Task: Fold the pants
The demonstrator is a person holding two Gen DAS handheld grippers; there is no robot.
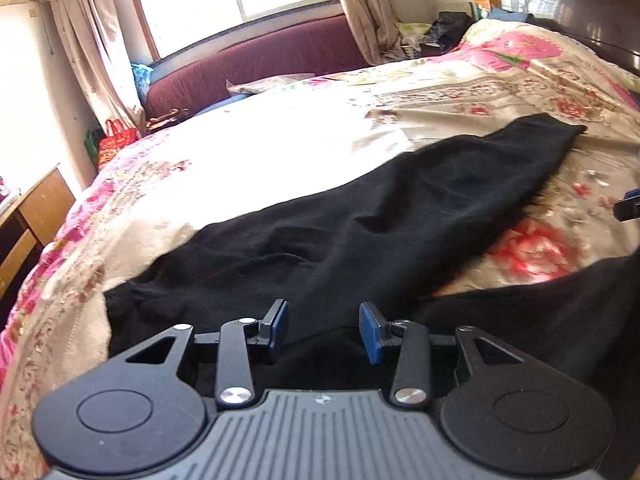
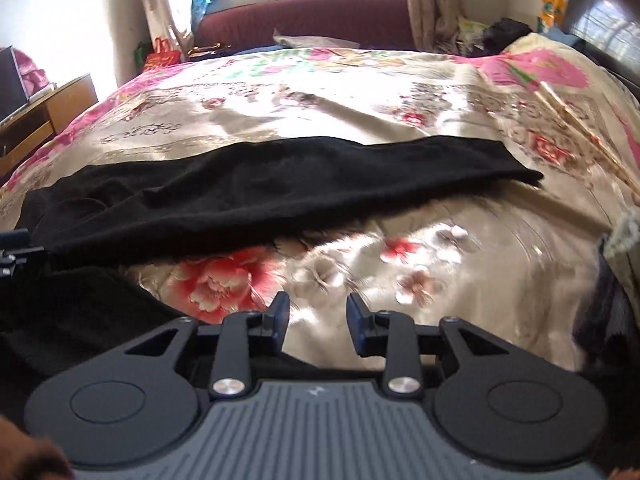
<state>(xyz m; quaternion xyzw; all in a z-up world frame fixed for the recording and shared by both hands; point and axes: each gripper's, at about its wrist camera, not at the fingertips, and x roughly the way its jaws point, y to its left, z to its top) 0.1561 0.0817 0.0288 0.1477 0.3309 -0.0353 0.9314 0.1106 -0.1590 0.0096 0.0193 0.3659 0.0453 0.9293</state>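
My left tool sat wide open over the waist end of the black pants, gripping nothing. Right tool was open too, over bare floral bedspread; pants lay spread across the bed.

Black pants, soft knit-ish fabric, spread flat-ish on floral bedspread. One leg stretched out w/ wrinkles, other leg angled off separately, not folded yet.
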